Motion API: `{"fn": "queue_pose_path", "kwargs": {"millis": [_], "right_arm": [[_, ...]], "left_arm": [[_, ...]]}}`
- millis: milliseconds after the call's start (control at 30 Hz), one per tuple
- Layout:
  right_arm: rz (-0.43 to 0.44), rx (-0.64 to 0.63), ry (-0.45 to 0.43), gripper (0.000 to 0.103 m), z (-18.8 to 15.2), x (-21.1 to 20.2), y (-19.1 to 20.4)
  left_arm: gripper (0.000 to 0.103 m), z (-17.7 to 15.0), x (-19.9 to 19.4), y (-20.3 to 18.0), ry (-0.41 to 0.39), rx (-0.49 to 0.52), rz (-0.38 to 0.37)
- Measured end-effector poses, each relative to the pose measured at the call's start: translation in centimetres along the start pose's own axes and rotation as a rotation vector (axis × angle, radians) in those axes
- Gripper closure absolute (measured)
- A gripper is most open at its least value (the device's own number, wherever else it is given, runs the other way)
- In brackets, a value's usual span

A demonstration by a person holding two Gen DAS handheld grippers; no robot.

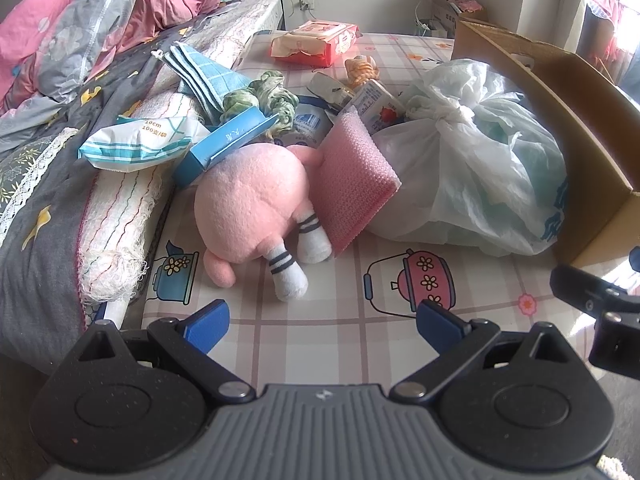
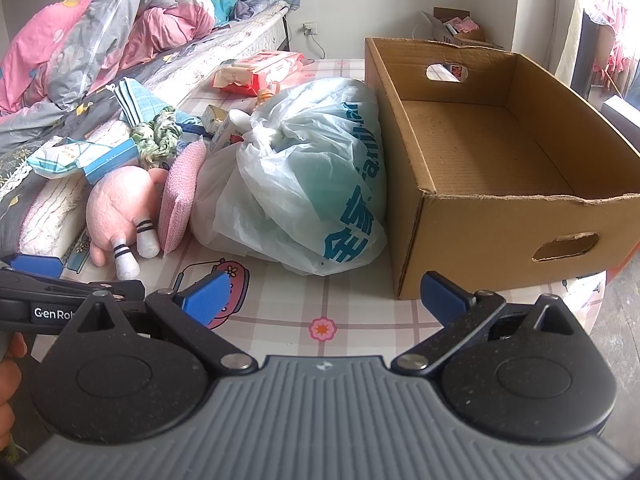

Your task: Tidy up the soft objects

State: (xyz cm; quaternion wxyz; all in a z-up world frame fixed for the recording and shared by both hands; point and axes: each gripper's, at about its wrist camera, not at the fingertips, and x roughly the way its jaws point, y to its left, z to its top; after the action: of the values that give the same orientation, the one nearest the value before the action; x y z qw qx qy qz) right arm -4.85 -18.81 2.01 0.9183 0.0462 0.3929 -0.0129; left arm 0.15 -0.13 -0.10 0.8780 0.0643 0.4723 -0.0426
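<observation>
Both sets of jaws stand wide apart with nothing between them: my left gripper [image 1: 322, 326] hangs low over the table with its ribbed blue pads [image 1: 208, 326] spread, and my right gripper [image 2: 326, 300] is splayed the same way, just in front of the near corner of the cardboard box [image 2: 480, 216]. The soft thing nearest me is the pink plush toy [image 1: 250, 204], a rounded fleecy body lying on the table, its two stubby white legs with dark stripes pointing toward my left gripper. Leaning on its right side is a pink sponge pad [image 1: 354, 184], a flat slab with a fine bumpy weave, tilted on edge. A blue carton [image 1: 230, 142] rests on top of the plush, and beside that lies a crinkly packet [image 1: 138, 142] printed in teal and white. Behind them I see a folded blue checked cloth [image 1: 202, 76] and a green-and-white knotted scrunchy fabric [image 1: 260, 98]. To the right of the sponge sits a thin, wrinkled white plastic bag [image 2: 304, 184], knotted at the top, bulging, touching the box wall in the right wrist view. The box is plain corrugated board, open-topped, with oval hand holes. Everything stands on a glossy checked tablecloth [image 1: 360, 320] printed with teapots and flowers. A frayed woven mat [image 1: 120, 216] and rumpled bedding [image 1: 80, 32] crowd the table's left edge.
</observation>
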Motion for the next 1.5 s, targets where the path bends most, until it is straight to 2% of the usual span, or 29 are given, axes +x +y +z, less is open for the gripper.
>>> {"fn": "queue_pose_path", "kwargs": {"millis": [1500], "right_arm": [[-0.009, 0.002, 0.003, 0.001, -0.19, 0.27, -0.12]], "left_arm": [[0.003, -0.38, 0.19, 0.33, 0.007, -0.005, 0.003]]}}
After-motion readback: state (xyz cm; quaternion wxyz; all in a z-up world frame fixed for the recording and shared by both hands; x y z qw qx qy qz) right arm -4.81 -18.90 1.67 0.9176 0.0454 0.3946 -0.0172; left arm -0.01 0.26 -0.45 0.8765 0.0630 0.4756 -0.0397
